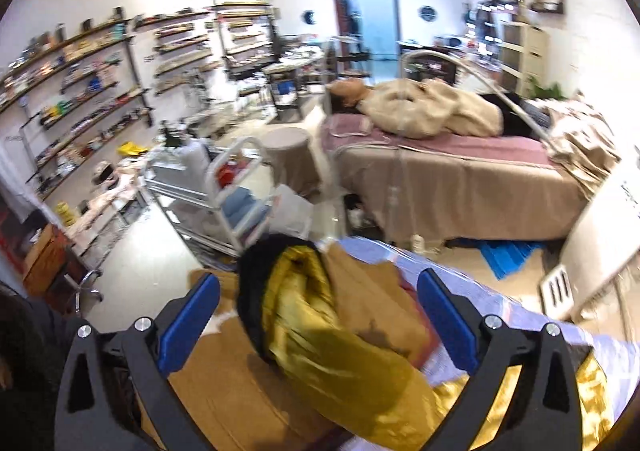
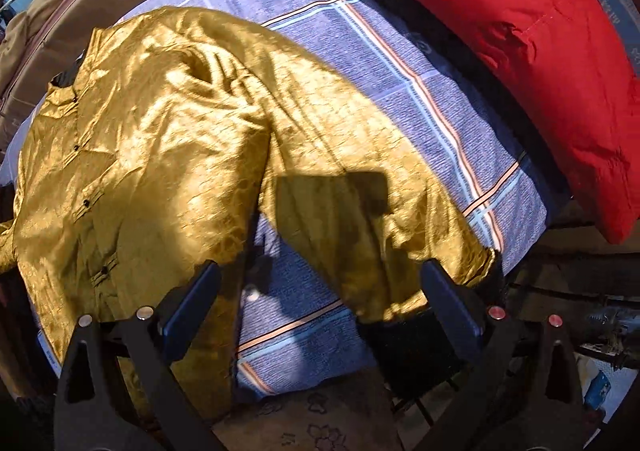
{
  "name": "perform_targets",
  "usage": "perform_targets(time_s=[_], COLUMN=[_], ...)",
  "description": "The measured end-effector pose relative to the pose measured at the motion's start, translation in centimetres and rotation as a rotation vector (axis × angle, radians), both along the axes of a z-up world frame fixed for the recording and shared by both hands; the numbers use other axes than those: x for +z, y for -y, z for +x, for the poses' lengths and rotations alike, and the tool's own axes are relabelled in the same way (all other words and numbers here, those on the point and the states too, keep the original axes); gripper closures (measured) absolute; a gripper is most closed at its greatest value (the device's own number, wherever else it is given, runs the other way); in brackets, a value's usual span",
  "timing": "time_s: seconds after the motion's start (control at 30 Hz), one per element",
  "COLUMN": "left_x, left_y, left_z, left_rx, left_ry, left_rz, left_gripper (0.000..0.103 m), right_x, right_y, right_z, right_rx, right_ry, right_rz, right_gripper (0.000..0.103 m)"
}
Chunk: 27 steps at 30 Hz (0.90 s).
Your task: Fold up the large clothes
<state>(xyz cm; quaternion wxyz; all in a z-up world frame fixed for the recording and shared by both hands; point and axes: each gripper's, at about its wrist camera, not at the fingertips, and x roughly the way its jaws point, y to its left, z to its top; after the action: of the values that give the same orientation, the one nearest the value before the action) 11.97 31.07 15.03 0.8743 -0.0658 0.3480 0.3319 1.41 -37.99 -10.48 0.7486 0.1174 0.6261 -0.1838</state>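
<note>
A shiny gold jacket with small black buttons lies spread on a blue plaid sheet. One sleeve stretches toward the near edge. My right gripper hangs open just above that sleeve's end, and its pads touch nothing. In the left wrist view a bunched gold sleeve with a black cuff and tan lining lies between the fingers of my left gripper. Its jaws stand wide and the blue pads are clear of the cloth.
A red padded cushion or garment lies along the sheet's far right edge. Beyond the work surface a person lies on a tan-covered bed. A white trolley and wall shelves full of goods stand to the left.
</note>
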Motion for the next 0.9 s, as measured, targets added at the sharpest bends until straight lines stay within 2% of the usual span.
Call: perform_targets(time_s=[0.07, 0.13, 0.27, 0.3, 0.37, 0.47, 0.5, 0.57, 0.6, 0.67, 0.73, 0.83, 0.9], left_x=[-1.9, -4.9, -12.4, -14.7, -17.2, -20.4, -21.1, -22.2, -22.4, -22.8, -24.2, -27.1, -29.0], left_y=[3.0, 6.6, 15.3, 18.6, 23.3, 32.8, 35.7, 41.3, 43.5, 46.3, 49.7, 53.9, 55.8], left_z=[-0.2, -0.5, -2.4, -3.6, -5.3, -8.7, -9.3, -10.5, -11.4, -12.6, -13.4, -15.1, -16.4], left_rx=[-0.073, -0.171, -0.347, -0.424, -0.541, -0.817, -0.912, -1.148, -1.245, -1.359, -1.492, -1.606, -1.61], left_ry=[-0.043, -0.117, -0.312, -0.363, -0.422, -0.538, -0.574, -0.662, -0.66, -0.628, -0.668, -0.714, -0.724], left_rz=[-0.062, -0.138, -0.264, -0.316, -0.356, -0.429, -0.43, -0.363, -0.269, -0.113, -0.034, 0.1, 0.225], left_gripper=[0.006, 0.006, 0.006, 0.006, 0.006, 0.006, 0.006, 0.006, 0.006, 0.006, 0.006, 0.006, 0.009], right_x=[-0.9, -1.9, -3.6, -3.9, -4.7, -6.0, -6.5, -7.6, -8.0, -8.8, -9.6, -10.8, -11.7], right_y=[1.8, 3.7, 7.4, 8.2, 9.7, 11.1, 11.4, 11.7, 11.8, 11.9, 12.3, 13.1, 13.5], right_z=[-0.5, -1.4, -4.4, -5.3, -7.1, -9.3, -10.0, -10.9, -11.3, -12.2, -13.2, -14.9, -16.0], right_rx=[0.001, -0.006, -0.087, -0.117, -0.187, -0.291, -0.322, -0.379, -0.404, -0.451, -0.512, -0.612, -0.657], right_ry=[-0.015, -0.028, -0.059, -0.065, -0.062, -0.064, -0.057, -0.049, -0.044, -0.035, -0.035, -0.019, 0.009], right_rz=[-0.052, -0.062, -0.008, 0.015, 0.089, 0.166, 0.199, 0.27, 0.297, 0.334, 0.365, 0.446, 0.516], right_gripper=[0.005, 0.005, 0.005, 0.005, 0.005, 0.005, 0.005, 0.005, 0.005, 0.005, 0.005, 0.005, 0.005])
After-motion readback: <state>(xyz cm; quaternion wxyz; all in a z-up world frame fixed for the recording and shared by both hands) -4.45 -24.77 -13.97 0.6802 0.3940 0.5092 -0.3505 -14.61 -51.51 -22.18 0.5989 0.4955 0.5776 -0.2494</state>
